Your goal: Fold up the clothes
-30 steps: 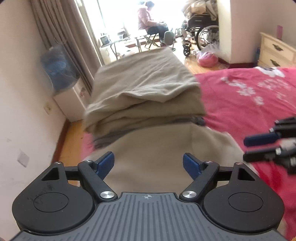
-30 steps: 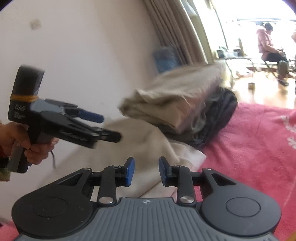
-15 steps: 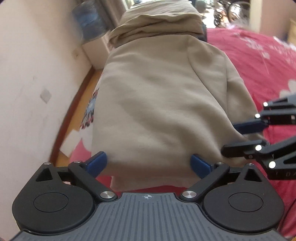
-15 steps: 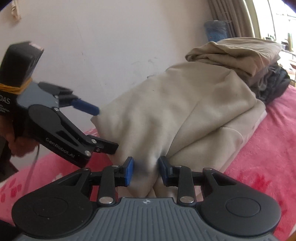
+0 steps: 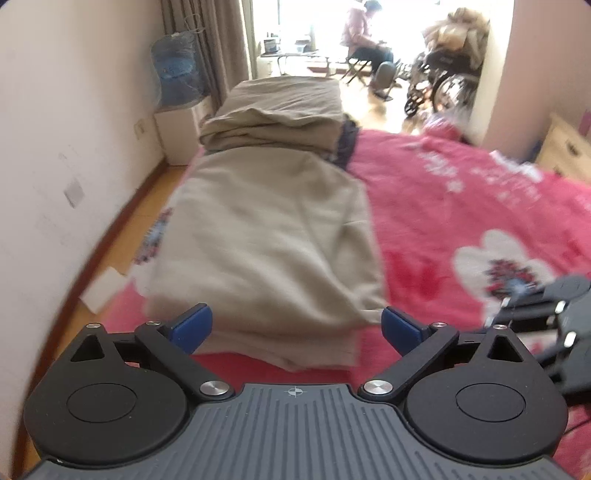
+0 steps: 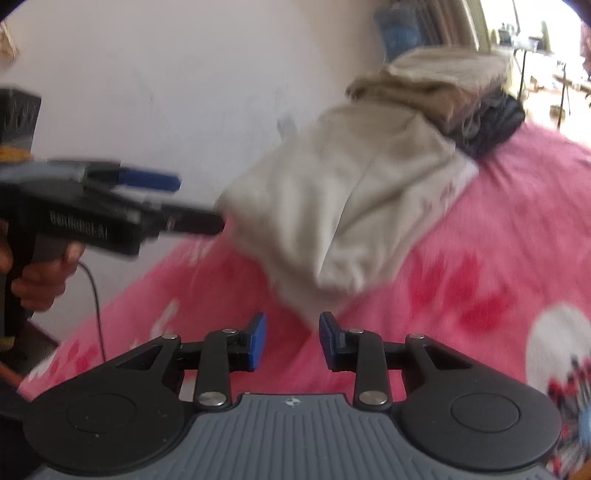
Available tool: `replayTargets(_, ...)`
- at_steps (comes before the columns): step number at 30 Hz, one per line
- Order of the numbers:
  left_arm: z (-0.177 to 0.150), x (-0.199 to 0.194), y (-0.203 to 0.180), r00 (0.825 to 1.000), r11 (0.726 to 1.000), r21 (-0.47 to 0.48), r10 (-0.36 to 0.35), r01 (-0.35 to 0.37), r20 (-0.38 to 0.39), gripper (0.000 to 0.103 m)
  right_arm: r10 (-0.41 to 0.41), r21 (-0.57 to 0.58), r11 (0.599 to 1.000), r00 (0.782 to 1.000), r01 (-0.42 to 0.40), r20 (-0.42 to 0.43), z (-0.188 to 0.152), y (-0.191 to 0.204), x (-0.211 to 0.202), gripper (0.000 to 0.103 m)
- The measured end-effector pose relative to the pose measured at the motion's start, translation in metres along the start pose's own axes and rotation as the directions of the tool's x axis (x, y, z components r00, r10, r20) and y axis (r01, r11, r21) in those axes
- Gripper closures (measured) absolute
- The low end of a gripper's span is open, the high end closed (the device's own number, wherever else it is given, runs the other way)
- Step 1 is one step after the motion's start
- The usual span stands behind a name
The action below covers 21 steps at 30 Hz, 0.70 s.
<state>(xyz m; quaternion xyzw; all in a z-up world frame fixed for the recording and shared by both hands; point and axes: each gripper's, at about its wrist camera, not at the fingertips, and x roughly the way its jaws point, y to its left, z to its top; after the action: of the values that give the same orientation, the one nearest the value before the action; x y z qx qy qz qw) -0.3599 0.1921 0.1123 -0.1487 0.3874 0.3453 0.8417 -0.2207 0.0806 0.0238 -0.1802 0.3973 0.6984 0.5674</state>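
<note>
Item 1: folded beige fabric garment (image 5: 266, 236), long and narrow. Lies flat on the bed, filling the centre of the left wrist view; in the right wrist view it runs from centre to upper right (image 6: 343, 199). Near hem shows several layers. Touched by neither gripper.

Item 2: stack of folded beige clothes (image 5: 280, 114), upper centre of the left wrist view, at the far end of the garment and resting partly on it. A dark folded garment (image 6: 495, 125) lies under the stack, seen at upper right of the right wrist view.

Item 3: pink fleece bedcover with white flower print (image 5: 461, 221), spread across the right half of the left wrist view, beneath all clothes.

Item 4: left gripper (image 5: 295, 326), black with blue finger pads. Jaws spread wide, nothing between them; pads frame the near hem at lower centre, apart from the cloth. Also seen at left of the right wrist view (image 6: 184, 203), held by a hand (image 6: 40, 280).

Item 5: right gripper (image 6: 291, 339), same make. Jaws parted, empty, just short of the garment's near corner. Its tip shows blurred at the lower right edge of the left wrist view (image 5: 535, 314).

Item 6: white wall (image 5: 74, 129), left of frame; curtain (image 5: 214, 40) at upper left; a seated person (image 5: 362, 33) and wheelchair (image 5: 443, 85) at upper right, well apart from the bed.
</note>
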Motion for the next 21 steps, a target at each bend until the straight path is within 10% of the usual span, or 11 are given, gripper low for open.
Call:
replayTargets(7,0.008,0.001,-0.016,0.997,0.998,-0.030,-0.061,0.063,0.044,0.000,-0.132,0.039,0.990,0.991,0.133,-0.027,-0.017,0.023,-0.029,0.050)
replayTargets(21,0.008,-0.006,-0.046,0.995,0.994,-0.087,0.076,-0.070,0.061,0.000,-0.339,0.289,0.896,0.940,0.337,-0.045,-0.036,0.017,-0.057,0.026)
